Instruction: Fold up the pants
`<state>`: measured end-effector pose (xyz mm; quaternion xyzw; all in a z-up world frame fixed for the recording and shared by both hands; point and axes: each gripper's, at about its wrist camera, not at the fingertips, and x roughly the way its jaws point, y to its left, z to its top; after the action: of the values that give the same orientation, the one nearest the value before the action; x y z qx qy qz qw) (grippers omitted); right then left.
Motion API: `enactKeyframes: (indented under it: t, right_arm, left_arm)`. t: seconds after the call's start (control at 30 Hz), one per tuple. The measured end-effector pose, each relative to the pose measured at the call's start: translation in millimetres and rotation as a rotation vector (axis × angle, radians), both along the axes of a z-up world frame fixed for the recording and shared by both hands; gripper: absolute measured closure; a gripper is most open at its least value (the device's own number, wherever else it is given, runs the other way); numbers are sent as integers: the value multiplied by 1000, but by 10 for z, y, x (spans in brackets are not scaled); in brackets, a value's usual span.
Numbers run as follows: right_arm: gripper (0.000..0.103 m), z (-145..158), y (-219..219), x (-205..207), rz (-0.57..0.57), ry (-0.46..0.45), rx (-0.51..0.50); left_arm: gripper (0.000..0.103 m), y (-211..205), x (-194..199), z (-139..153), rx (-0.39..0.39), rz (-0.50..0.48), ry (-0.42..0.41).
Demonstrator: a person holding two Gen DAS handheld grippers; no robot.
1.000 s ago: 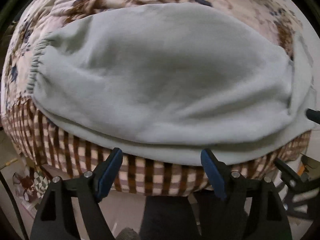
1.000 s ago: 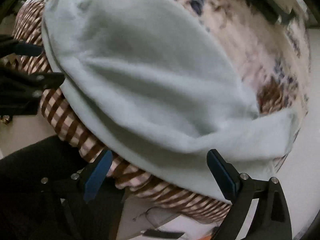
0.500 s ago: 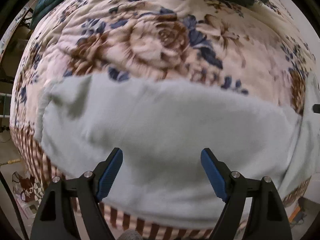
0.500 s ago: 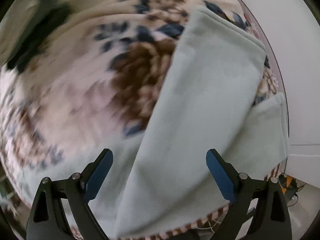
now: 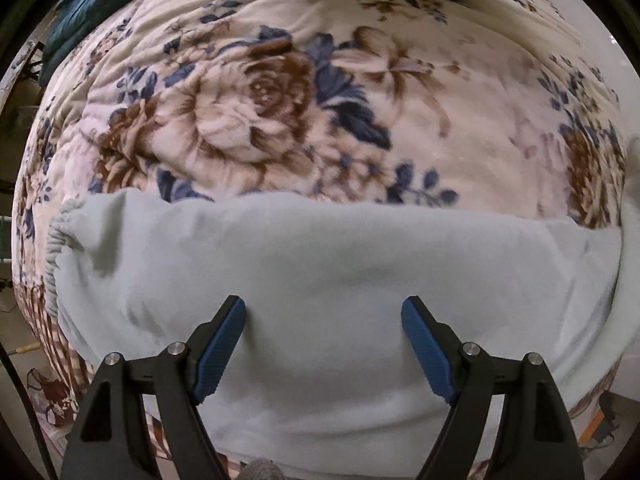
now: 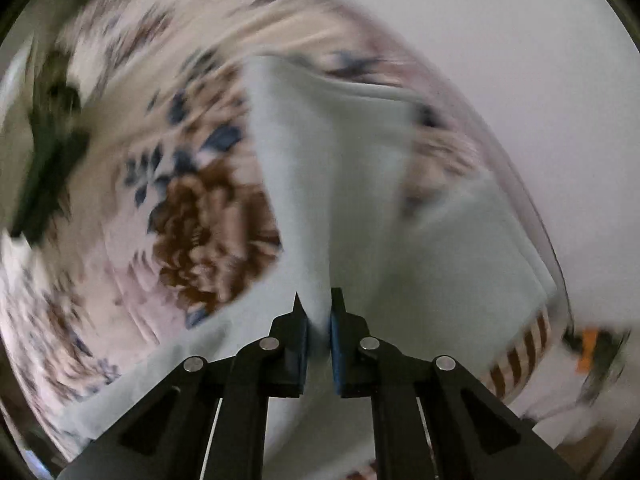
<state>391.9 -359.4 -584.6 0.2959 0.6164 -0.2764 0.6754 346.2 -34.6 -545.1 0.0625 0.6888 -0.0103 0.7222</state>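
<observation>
**Right claw pinches the pants, left waits open**

The pale pants [image 5: 320, 280] lie across the floral blanket [image 5: 280, 100]. The right gripper [image 6: 319, 312] is clamped on a raised fold; the left gripper [image 5: 323, 320] hovers spread, holding nothing. The lift should probably stay low and smooth, the left pinning the cloth.

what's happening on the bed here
A person with a gripper in each hand is folding pale grey-green pants on a floral blanket. The right gripper is shut on a fold of the pants fabric. The left gripper is open over the pants, gripping nothing.
</observation>
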Motion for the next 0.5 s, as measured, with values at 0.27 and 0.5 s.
enactKeyframes:
  t: [0.27,0.5]
  right_arm:
    - [92,-885,-740,-1619,-376,-30,295]
    - [33,-941,-832,-1797,-437,-172,317]
  left_arm:
    - [24,-90,-303,-43,-4,-26,45]
    - [24,-92,-440,-91,-3,-22,78]
